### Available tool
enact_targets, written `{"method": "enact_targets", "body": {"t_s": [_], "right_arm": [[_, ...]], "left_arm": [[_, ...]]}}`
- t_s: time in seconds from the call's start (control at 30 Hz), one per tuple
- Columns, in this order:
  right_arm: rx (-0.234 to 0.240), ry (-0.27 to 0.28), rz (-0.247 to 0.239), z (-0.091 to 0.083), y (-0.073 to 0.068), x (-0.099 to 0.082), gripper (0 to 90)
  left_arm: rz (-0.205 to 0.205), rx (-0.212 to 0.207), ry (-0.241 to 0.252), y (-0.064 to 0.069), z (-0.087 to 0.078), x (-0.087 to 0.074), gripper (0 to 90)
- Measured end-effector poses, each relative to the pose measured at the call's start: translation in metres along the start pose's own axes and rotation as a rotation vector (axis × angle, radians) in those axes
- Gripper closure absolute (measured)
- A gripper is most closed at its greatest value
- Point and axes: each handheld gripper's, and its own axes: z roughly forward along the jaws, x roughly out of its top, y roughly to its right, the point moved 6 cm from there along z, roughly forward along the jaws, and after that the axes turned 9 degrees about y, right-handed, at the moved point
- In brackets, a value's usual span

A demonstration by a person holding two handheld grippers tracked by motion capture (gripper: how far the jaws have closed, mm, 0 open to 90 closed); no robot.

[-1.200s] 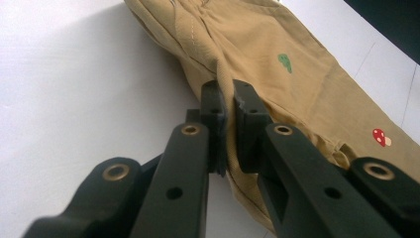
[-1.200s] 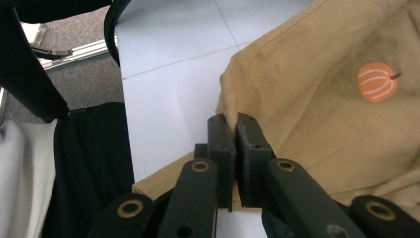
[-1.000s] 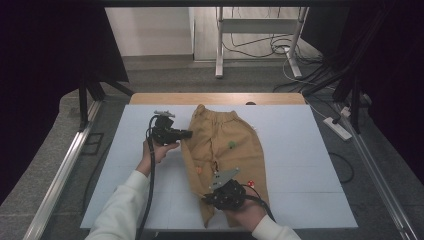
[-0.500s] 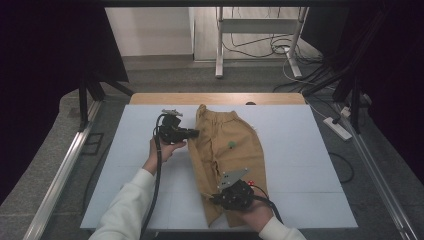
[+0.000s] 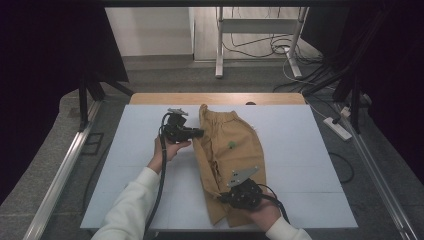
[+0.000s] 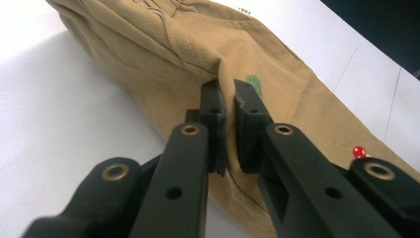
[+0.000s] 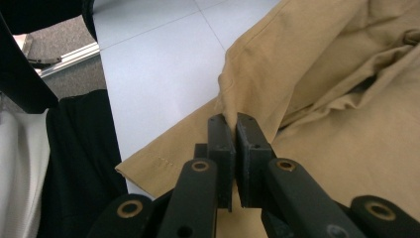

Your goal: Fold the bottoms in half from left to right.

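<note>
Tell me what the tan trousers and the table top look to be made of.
The tan trousers look like matte woven cotton twill: soft creases, stitched seams and a hem, plus small printed or embroidered motifs. The table top looks like a smooth, pale matte board or laminate in panels, judging by thin seam lines; the exact material is unclear.

— What sort of place is this?
— A lab or recording studio. Black curtains (image 5: 45, 60) hang well to the left and right of the left gripper (image 5: 197, 133).
— What else?
— Beyond it, past the white table (image 5: 125, 150), are bare metal frame legs (image 5: 219, 45), loose cables (image 5: 260, 50) on grey floor, and a power strip (image 5: 338, 128) at the far right.
</note>
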Motion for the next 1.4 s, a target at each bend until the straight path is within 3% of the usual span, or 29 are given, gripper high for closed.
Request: {"method": "enact_targets", "body": {"t_s": [1.4], "right_arm": [[-0.067,0.029,0.055,-0.036,0.017,-0.018,86.0]], "left_arm": [[0.052,-0.019,-0.013,0.026,0.022,0.019,83.9]]}}
